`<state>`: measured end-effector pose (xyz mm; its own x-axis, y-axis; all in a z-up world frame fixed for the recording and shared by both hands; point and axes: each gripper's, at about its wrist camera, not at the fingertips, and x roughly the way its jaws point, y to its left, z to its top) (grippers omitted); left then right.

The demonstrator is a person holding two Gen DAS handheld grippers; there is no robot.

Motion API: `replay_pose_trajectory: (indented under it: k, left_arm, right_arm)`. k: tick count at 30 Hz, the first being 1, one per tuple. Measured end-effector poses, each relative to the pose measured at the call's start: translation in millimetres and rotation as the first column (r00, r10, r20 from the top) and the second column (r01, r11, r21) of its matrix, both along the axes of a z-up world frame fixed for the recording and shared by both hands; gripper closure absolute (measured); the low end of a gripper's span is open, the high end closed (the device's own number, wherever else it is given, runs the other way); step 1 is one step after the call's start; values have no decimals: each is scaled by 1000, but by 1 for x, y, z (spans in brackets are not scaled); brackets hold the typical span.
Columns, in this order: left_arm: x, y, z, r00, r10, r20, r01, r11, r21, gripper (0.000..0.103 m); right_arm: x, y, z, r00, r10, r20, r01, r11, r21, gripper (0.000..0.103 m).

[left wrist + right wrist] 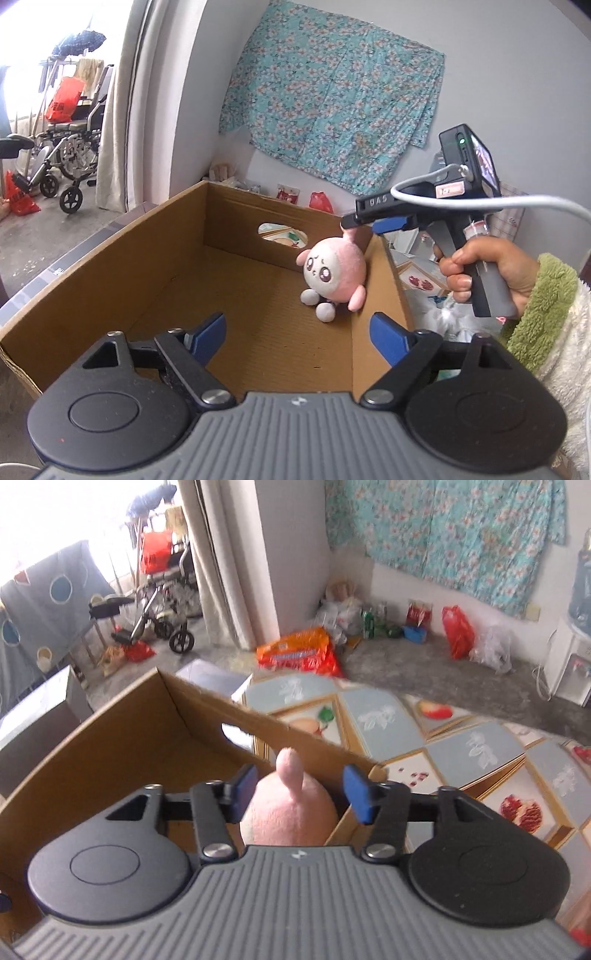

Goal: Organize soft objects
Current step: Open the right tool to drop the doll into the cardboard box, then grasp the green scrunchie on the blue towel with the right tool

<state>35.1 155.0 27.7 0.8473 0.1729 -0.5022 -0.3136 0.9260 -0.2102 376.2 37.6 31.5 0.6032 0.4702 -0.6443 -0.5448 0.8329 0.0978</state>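
Observation:
A pink plush toy [330, 273] with a white face and grey feet is inside an open cardboard box [110, 280], against its right wall. In the left wrist view my right gripper [351, 221] is just above the toy's ear. In the right wrist view that gripper [301, 788] has its blue pads wide apart, with the toy's pink head and ear [290, 805] between and below them, not pinched. My left gripper [299, 332] is open and empty over the box's near edge.
The box stands on a table with a fruit-patterned cloth [461, 746]. A floral cloth [332, 99] hangs on the wall. Red bags [458, 631] and clutter lie on the floor behind. A wheelchair [70, 147] stands by the doorway at left.

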Motion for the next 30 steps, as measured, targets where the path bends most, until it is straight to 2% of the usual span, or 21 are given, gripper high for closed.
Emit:
replay_pose_trajectory:
  k: [4, 8, 11, 13, 17, 22, 25, 30]
  left_arm:
    - [-7, -10, 6, 999, -38, 14, 38, 999, 0, 14]
    - [-19, -29, 13, 992, -118, 46, 118, 993, 21, 11]
    - [-24, -50, 16, 975, -212, 62, 211, 977, 31, 10]
    - [-24, -65, 16, 959, -276, 62, 274, 961, 32, 10]
    - [-27, -106, 14, 907, -418, 56, 416, 908, 44, 10]
    - [-26, -155, -7, 833, -553, 13, 551, 832, 58, 10]
    - [-16, -175, -24, 809, -587, -32, 587, 808, 51, 11]
    - [5, -200, -48, 776, -622, -108, 628, 777, 40, 17]
  right_arm:
    - [-30, -31, 35, 999, -13, 35, 10, 996, 86, 44]
    - [-80, -86, 70, 998, -39, 39, 31, 982, 188, 29]
    - [-128, -136, 88, 995, -80, 52, 66, 971, 229, 25]
    - [-161, -170, 89, 993, -112, 47, 97, 964, 249, 24]
    - [-227, -231, 74, 979, -201, 5, 192, 940, 283, 24]
    - [-296, -290, 34, 950, -306, -59, 309, 895, 321, 24]
    - [-322, -306, 1, 930, -355, -98, 367, 870, 331, 24]
    - [-335, -311, -40, 910, -392, -138, 415, 844, 339, 28]
